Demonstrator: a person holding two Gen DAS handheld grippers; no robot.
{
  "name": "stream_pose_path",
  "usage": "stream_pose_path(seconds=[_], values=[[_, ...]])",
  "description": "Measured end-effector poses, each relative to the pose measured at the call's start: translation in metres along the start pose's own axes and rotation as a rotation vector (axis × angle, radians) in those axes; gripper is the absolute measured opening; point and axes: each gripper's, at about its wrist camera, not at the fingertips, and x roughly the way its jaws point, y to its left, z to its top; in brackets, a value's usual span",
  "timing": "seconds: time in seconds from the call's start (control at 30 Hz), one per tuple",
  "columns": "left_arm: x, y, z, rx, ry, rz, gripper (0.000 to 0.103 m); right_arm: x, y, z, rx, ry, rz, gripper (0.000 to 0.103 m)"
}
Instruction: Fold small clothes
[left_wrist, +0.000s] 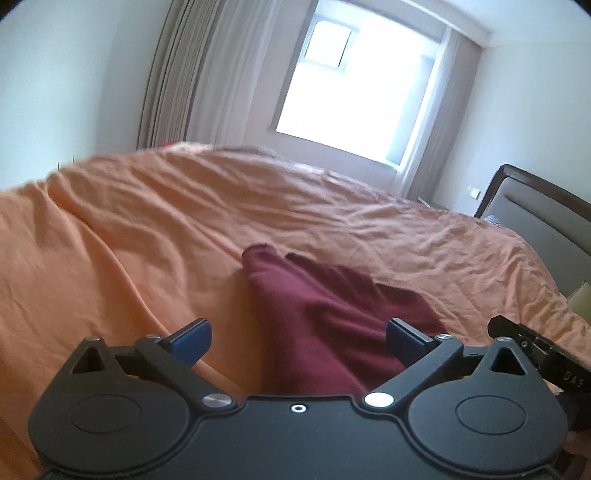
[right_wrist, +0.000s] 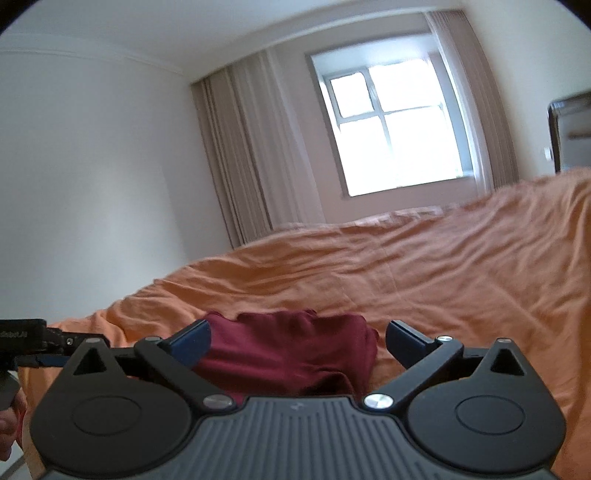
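A dark red garment (left_wrist: 325, 314) lies bunched on the orange bedspread (left_wrist: 147, 240), straight ahead of my left gripper (left_wrist: 297, 341). That gripper is open, its blue fingertips (left_wrist: 192, 338) spread wide above the cloth, nothing between them. In the right wrist view the same red garment (right_wrist: 288, 350) lies just past my right gripper (right_wrist: 297, 341), which is open and holds nothing. The right gripper's black body (left_wrist: 535, 350) shows at the right edge of the left view, and the left gripper's body (right_wrist: 33, 336) at the left edge of the right view.
The orange bedspread (right_wrist: 443, 277) covers a wide bed stretching toward a bright window (right_wrist: 399, 133) with beige curtains (right_wrist: 236, 147). A dark-framed padded headboard (left_wrist: 546, 218) stands at the right. A hand (right_wrist: 11, 413) shows at the lower left of the right view.
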Motion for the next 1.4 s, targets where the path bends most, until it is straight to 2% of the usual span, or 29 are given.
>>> stream_pose_path(seconds=[0.3, 0.5, 0.73, 1.07, 1.27, 1.4], values=[[-0.066, -0.028, -0.012, 0.074, -0.125, 0.017, 0.102, -0.065, 0.026, 0.006, -0.077, -0.102, 0.029, 0.103], [-0.097, -0.041, -0.035, 0.097, -0.174, 0.039, 0.102, -0.101, 0.039, 0.000, -0.107, -0.135, 0.036, 0.103], [-0.122, -0.046, -0.064, 0.124, -0.182, 0.065, 0.102, -0.137, 0.051, -0.020, -0.133, -0.157, 0.026, 0.103], [-0.152, -0.044, -0.110, 0.152, -0.193, 0.091, 0.102, -0.175, 0.060, -0.068, -0.141, -0.133, 0.007, 0.103], [-0.158, -0.030, -0.130, 0.104, -0.202, 0.116, 0.102, -0.186, 0.061, -0.095, -0.111, -0.119, 0.004, 0.103], [-0.156, -0.021, -0.142, 0.093, -0.191, 0.151, 0.102, -0.185, 0.060, -0.111, -0.107, -0.108, -0.052, 0.103]])
